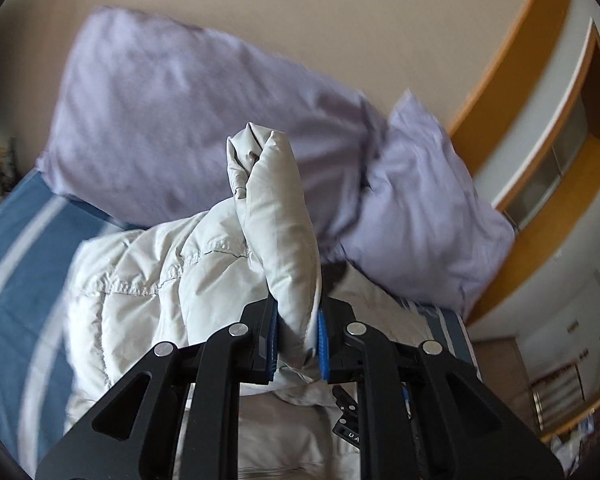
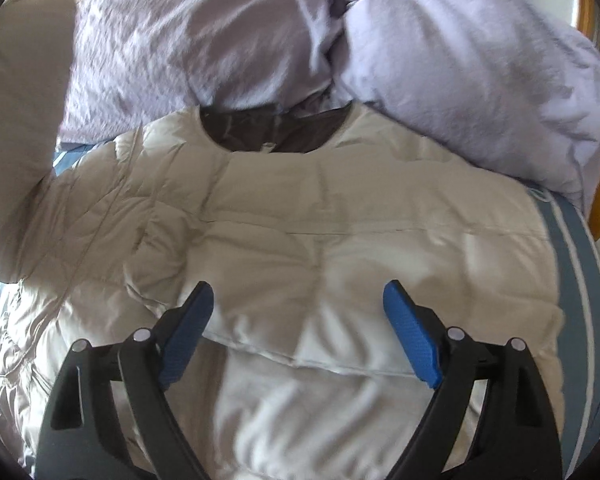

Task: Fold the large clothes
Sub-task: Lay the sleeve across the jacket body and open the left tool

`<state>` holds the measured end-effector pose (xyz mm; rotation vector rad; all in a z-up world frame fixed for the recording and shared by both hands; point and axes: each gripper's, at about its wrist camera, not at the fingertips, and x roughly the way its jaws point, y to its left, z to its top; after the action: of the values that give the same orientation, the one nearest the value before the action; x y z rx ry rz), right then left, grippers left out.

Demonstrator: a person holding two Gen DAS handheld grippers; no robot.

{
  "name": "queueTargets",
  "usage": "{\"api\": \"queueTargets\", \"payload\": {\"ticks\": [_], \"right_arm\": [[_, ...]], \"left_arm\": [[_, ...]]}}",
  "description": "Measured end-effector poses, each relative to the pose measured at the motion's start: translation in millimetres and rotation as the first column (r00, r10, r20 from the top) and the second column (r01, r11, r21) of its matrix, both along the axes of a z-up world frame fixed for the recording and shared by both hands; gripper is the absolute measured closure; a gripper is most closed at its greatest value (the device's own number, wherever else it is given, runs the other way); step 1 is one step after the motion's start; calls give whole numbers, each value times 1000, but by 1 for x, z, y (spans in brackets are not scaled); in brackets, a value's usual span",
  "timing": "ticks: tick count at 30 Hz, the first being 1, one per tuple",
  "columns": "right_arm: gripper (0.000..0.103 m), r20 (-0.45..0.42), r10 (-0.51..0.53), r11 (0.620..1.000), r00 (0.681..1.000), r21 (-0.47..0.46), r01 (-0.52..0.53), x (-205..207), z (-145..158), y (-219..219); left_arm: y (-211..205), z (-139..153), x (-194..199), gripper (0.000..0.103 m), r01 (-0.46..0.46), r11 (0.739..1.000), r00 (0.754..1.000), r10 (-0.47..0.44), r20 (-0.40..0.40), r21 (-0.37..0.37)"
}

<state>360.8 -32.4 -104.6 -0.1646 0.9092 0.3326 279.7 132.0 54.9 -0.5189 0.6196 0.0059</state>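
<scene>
A pale beige quilted puffer jacket (image 2: 300, 208) lies spread on the bed, its dark-lined collar (image 2: 276, 128) toward the pillows. My left gripper (image 1: 298, 340) is shut on the jacket's sleeve (image 1: 276, 216), which stands up out of the blue pads and is lifted above the jacket body (image 1: 140, 280). In the right wrist view that raised sleeve (image 2: 16, 132) shows at the far left. My right gripper (image 2: 298, 320) hovers over the jacket's middle with its jaws wide open and nothing between them.
Two lilac pillows (image 1: 188, 120) (image 2: 480, 72) lean at the head of the bed behind the jacket. The bed has a blue sheet with white stripes (image 1: 16, 272). A wooden-trimmed wall and shelf (image 1: 540, 100) stand to the right.
</scene>
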Motion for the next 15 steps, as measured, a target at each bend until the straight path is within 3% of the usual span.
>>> {"api": "queueTargets", "payload": {"ticks": [9,15], "right_arm": [[15,-4,-137,990,991,14,137,-2,2,-63],[15,-13,-190,982,982,15,190,-5,-2,-86]], "left_arm": [[-61,-63,52,89,122,993,980,-122,-156,-11],[-88,-117,67,89,162,987,942,-154,-297,2]]}}
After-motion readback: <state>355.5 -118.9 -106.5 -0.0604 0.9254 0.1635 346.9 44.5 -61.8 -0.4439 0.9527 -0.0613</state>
